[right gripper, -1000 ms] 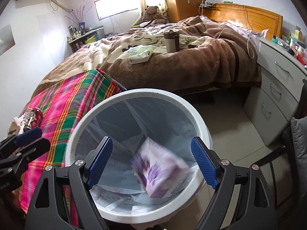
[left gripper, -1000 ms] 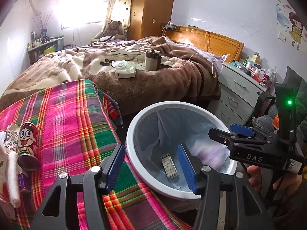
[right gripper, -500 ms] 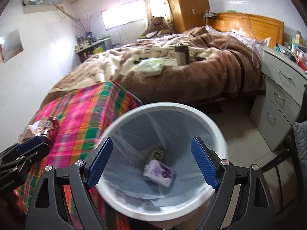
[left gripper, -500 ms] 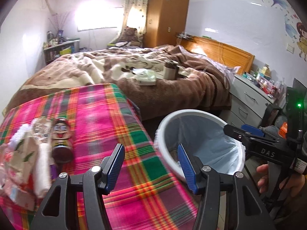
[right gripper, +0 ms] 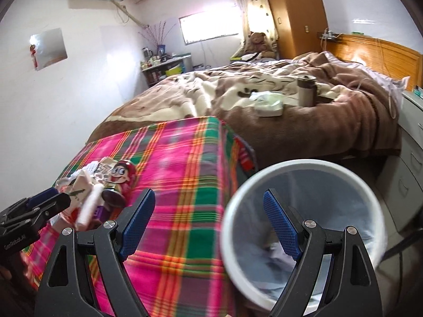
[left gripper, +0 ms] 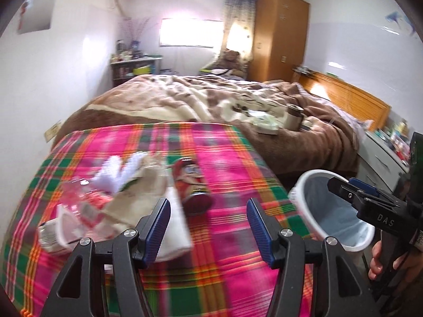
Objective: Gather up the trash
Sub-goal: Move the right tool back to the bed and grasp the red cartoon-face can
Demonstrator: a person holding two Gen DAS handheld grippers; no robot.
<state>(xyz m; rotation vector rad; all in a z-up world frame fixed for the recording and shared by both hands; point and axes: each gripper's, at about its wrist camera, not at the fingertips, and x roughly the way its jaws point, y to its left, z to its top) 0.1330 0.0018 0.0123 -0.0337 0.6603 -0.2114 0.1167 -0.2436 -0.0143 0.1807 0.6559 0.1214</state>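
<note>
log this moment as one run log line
phase: back to trash pile | left tool: open, empty | right tool: open, empty | red can: on plaid cloth | bin: beside table

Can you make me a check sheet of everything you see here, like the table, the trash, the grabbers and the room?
Surface: plaid cloth covers the table.
Job's things: red cartoon can lies on its side beside white papers and wrappers; white bin with a liner stands beside the table.
Clutter: tissue pack and flask on the bed.
Grippers: left gripper open, empty, its jaws have just been opening; right gripper open, empty.
Cables: cord trails over the blanket.
Surroundings: bed, wardrobe, teddy bear, drawers.
</note>
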